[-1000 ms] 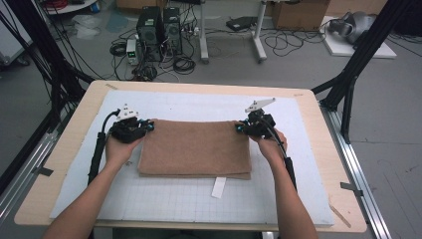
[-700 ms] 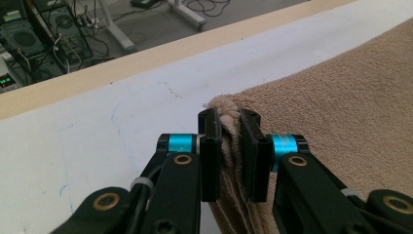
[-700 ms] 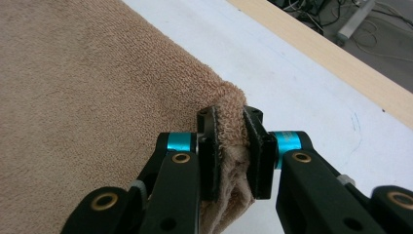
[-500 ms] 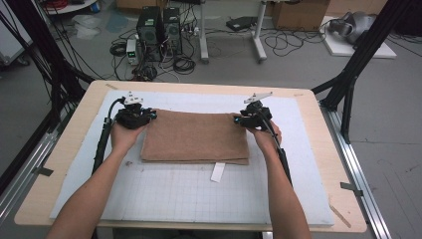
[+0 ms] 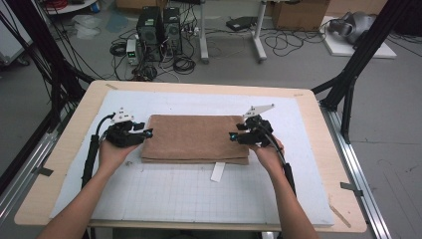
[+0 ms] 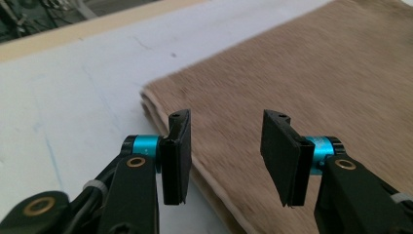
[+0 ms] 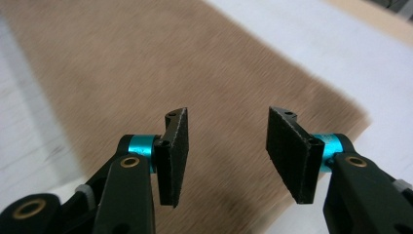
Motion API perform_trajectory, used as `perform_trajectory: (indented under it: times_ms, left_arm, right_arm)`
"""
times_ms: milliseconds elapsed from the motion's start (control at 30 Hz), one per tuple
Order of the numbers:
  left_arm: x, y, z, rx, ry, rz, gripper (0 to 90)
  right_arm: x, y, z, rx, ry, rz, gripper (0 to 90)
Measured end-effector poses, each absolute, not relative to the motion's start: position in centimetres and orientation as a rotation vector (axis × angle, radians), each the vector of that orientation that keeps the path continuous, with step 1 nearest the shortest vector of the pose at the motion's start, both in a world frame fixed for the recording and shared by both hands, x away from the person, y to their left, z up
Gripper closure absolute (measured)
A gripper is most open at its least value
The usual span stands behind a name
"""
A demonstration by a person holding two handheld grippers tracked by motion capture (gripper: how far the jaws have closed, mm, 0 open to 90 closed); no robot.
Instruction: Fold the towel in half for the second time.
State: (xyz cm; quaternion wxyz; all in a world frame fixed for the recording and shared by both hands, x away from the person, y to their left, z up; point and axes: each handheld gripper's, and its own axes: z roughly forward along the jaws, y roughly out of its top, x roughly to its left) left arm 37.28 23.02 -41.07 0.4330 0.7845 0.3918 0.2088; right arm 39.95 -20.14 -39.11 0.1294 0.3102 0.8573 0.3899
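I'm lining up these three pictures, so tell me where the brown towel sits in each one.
High view: the towel lies folded at the table's middle, between the two hand-held grippers.
Left gripper view: the towel fills the right and upper right, its folded edge running under the open jaws.
Right gripper view: the towel spans the left and centre, behind the open jaws.
Shared landmark: the white mat under it.

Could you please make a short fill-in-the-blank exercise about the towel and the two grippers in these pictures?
1. The folded towel has a ____ colour.
2. The left gripper is at the towel's left edge, and its jaws are ____.
3. The right gripper is at the towel's ____ edge, with nothing between its jaws.
4. The towel lies on a white mat printed with a ____ of thin lines.

Missing words: brown; open; right; grid
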Motion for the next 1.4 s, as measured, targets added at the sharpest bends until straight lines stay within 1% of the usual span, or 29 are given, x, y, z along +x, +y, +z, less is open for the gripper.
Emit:
perform_trajectory:
  times_ms: [167, 200, 267, 533, 733, 767, 800, 900, 1000, 1100, 1200, 1400]
  left_arm:
    - [35.3, 22.7, -42.5, 2.027, 0.955, 0.505, 57.8]
    - [35.1, 22.7, -42.8, 2.036, 0.952, 0.494, 59.7]
    - [34.9, 22.7, -43.4, 2.064, 0.966, 0.478, 59.9]
    - [34.5, 22.7, -43.9, 2.073, 0.98, 0.465, 59.8]
    - [34.5, 22.8, -43.9, 2.07, 0.98, 0.465, 59.1]
    - [34.5, 22.8, -43.9, 2.07, 0.98, 0.465, 57.5]
    - [34.5, 23.0, -43.7, 2.046, 0.991, 0.462, 55.0]
    - [34.5, 23.2, -43.4, 2.014, 0.991, 0.45, 51.6]
    - [34.4, 23.3, -43.2, 1.999, 0.983, 0.441, 46.6]
    - [34.2, 23.3, -43.1, 1.987, 0.973, 0.429, 42.7]
    - [33.9, 23.2, -42.7, 1.977, 0.961, 0.428, 38.5]
    - [32.9, 23.3, -42.2, 1.987, 0.94, 0.421, 30.8]
  right_arm:
    - [38.1, -20.2, -40.9, 0.9, 2.54, 1.082, 52.8]
    - [37.9, -20.3, -41.2, 0.91, 2.554, 1.07, 53.0]
    - [37.6, -20.1, -41.7, 0.928, 2.589, 1.039, 53.0]
    - [36.5, -19.9, -42.8, 0.928, 2.545, 1.023, 53.8]
    - [36.3, -20.1, -43.1, 0.93, 2.526, 1.048, 53.6]
    - [36.3, -20.1, -43.1, 0.938, 2.525, 1.056, 52.6]
    - [36.3, -20.2, -42.9, 0.928, 2.513, 1.059, 49.7]
    - [36.3, -20.6, -42.5, 0.945, 2.482, 1.087, 43.9]
    - [36.4, -21.2, -42.3, 0.988, 2.452, 1.097, 35.6]
    - [36.5, -21.6, -42.2, 1.021, 2.441, 1.111, 29.5]
    - [36.3, -21.8, -42.1, 1.032, 2.433, 1.106, 25.6]
    - [35.4, -22.1, -41.5, 1.015, 2.426, 1.136, 21.2]
